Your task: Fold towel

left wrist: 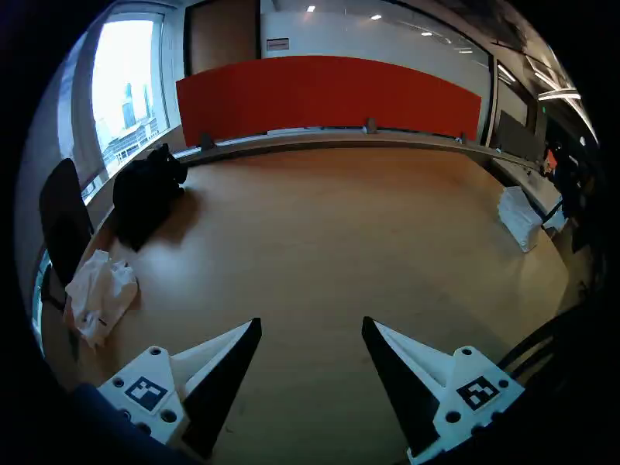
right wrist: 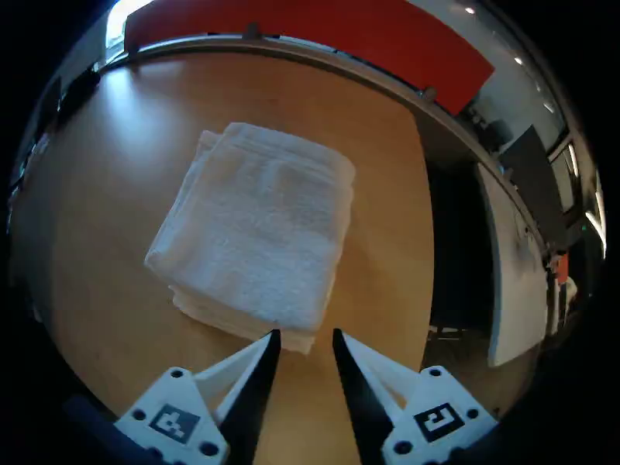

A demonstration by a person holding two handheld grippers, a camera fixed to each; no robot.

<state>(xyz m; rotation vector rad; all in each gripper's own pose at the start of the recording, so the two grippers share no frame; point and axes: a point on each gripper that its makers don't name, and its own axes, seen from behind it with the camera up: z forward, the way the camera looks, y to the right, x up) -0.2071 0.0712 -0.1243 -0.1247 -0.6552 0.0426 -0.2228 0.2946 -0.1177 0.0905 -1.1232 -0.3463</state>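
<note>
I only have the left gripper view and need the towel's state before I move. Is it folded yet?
Observer: Yes. A folded white terry towel lies flat on the wooden table.
Operator: Where is the other gripper?
Observer: The right gripper points at the towel's near corner.
Operator: Is it gripping the cloth?
Observer: No. Its fingers stand apart, with nothing pinched between them.
</note>
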